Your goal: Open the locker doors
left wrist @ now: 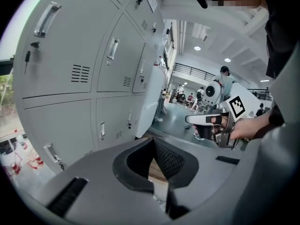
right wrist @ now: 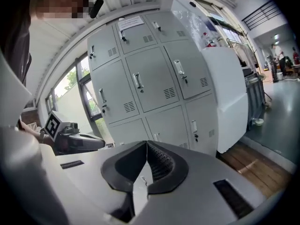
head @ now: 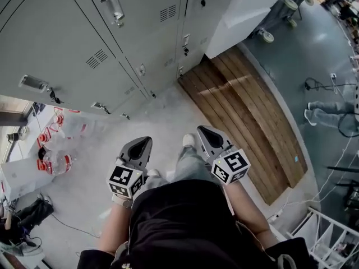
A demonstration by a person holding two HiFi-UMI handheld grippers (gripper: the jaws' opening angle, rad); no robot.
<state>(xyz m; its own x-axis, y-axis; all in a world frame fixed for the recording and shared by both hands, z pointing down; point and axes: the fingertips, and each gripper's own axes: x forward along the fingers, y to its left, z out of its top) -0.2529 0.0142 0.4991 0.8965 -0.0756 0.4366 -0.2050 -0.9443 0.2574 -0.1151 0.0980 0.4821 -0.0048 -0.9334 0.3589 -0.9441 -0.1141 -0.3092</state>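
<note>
Nothing's open yet, far as I can see. The lockers (head: 162, 43) sit up around 11 o'clock from the person, and every door (head: 56, 32) in sight is flush shut. Both the left claw (head: 145, 141) and right claw (head: 202, 129) are pinched closed with nothing in them, well short of the handles (head: 114, 8). So the whole job's left: reach, grab, pull.

Pale grey lockers (head: 67, 38) stand ahead of the dark grey fingers (head: 134, 153), brown slatted boards (head: 247, 105) right of them, black-and-white squared cubes (head: 124, 181) behind.
</note>
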